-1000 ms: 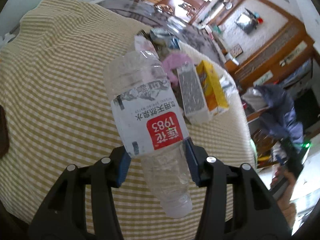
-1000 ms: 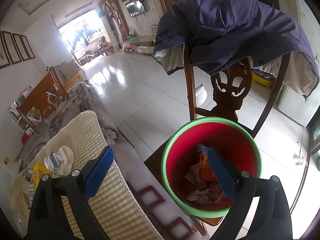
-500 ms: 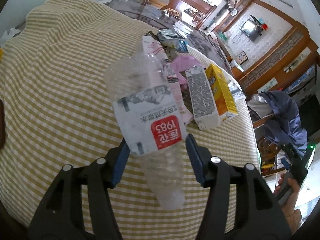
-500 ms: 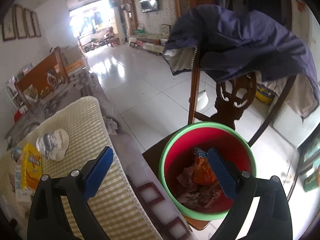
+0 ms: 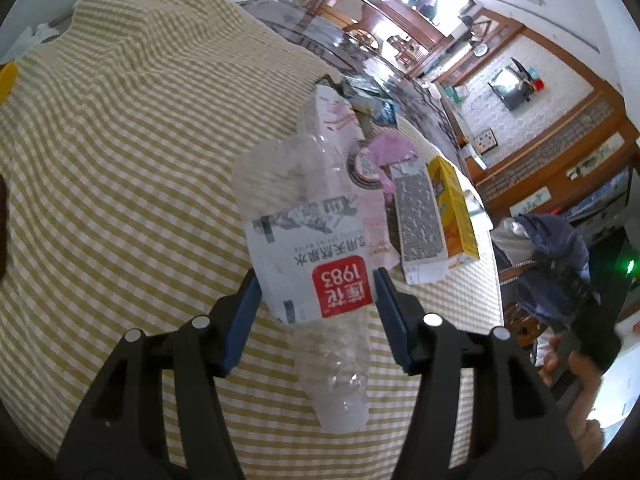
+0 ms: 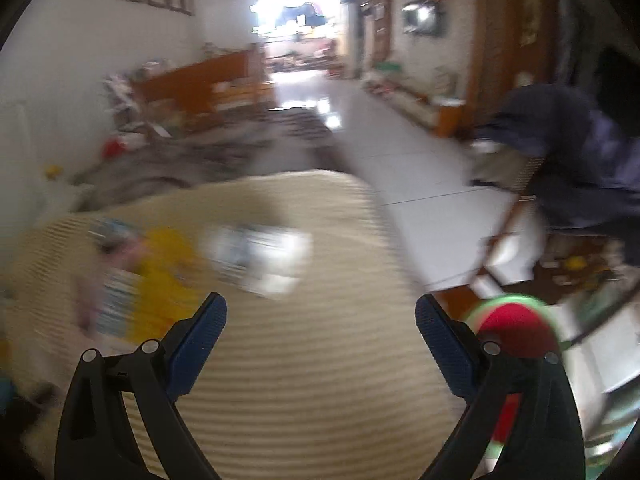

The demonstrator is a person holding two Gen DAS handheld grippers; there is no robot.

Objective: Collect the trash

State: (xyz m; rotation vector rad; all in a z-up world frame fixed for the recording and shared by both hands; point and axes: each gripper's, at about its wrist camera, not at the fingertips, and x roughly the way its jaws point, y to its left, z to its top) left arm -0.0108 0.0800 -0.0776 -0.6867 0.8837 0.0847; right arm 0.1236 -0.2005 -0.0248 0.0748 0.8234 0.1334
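Left gripper point(image 5: 316, 304) clamped on crushed clear plastic bottle point(image 5: 312, 264), blue pads pressing label on both sides, bottle held up over yellow checked tablecloth point(image 5: 120, 168). Just past it, rest of trash in heap: grey-and-yellow carton point(image 5: 436, 220), pink wrapper point(image 5: 390, 150), white carton point(image 5: 334, 120). Right gripper point(image 6: 320, 328) jaws wide apart, nothing between, whole view pretty blurry. Red bin with green rim point(image 6: 516, 328) right behind its right finger, off table edge. Dark jacket point(image 6: 576, 152) draped over chair further back.
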